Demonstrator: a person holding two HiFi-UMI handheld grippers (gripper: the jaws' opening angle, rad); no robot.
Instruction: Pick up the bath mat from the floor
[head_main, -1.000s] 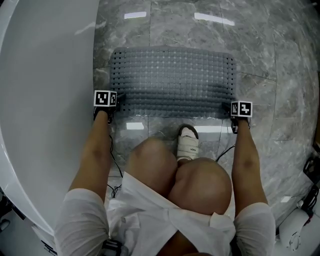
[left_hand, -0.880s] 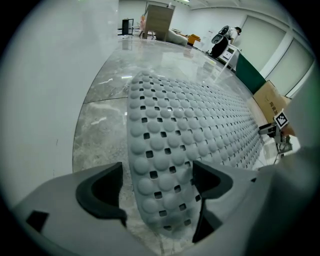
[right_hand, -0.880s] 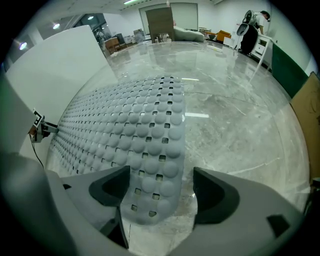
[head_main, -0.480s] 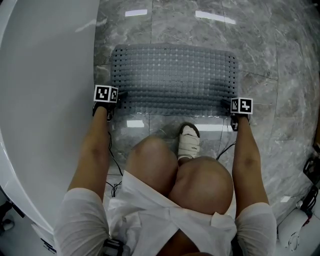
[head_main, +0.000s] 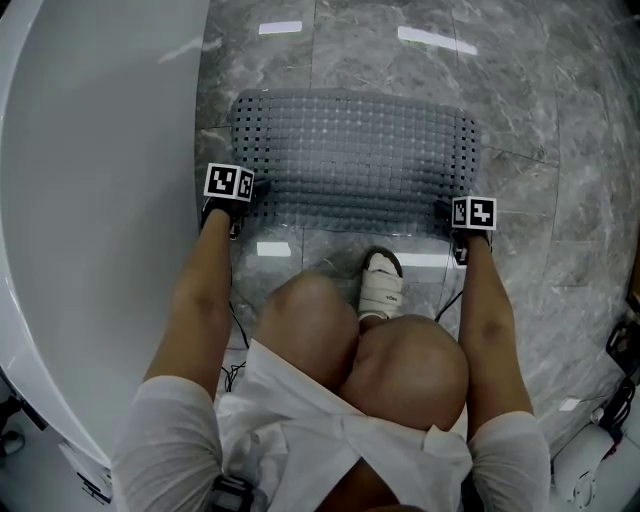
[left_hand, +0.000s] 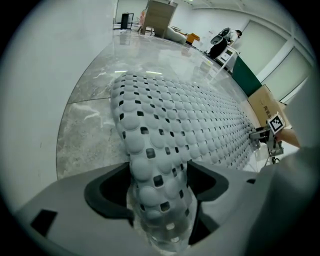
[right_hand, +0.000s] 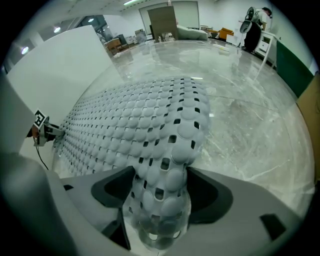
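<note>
Left hand-held gripper closing on bath mat.

- This is a mock bathroom corner set up inside a large open hall, more a lab or studio than a home.
- Bathroom signs: a glossy grey marble floor, a studded rubbery bath mat lying on it, and a smooth white curved tub side just beside the mat.
- Hall signs: the same floor runs far on into one wide room with strip lights overhead, a cardboard box, a tall wooden cabinet, a sofa and a green wall.
</note>
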